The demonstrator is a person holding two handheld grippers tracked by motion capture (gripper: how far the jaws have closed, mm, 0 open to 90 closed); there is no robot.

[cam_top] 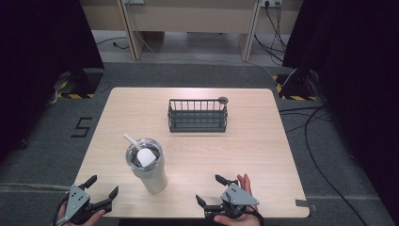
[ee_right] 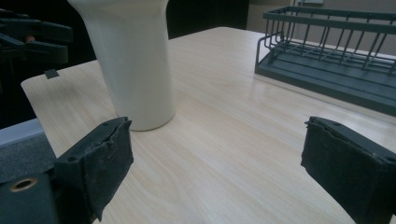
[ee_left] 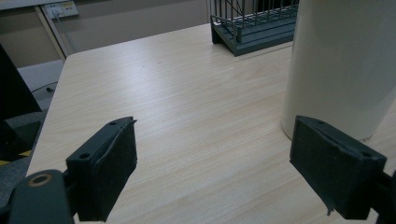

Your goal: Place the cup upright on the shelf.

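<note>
With the left gripper (cam_top: pixel 102 192) and right gripper (cam_top: pixel 210 189) both spread empty, the tumbler (cam_top: pixel 149 170) at 11 o'clock from the right gripper looks smooth, rigid and likely slippery: grip mid-body.

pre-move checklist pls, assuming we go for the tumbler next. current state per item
1. Left gripper open: ok, jaws spread wide with nothing between them.
2. Right gripper open: ok, jaws apart and empty.
3. Tumbler upright on the table: ok, standing on its base, lid and straw on top.
4. Path to the tumbler: ok, bare tabletop lies between each gripper and it; the left gripper is nearer.
5. Wire rack out of the way: ok, it sits apart, farther back on the table.
6. Tumbler contents or weight: cannot tell, the lid covers the opening.
</note>
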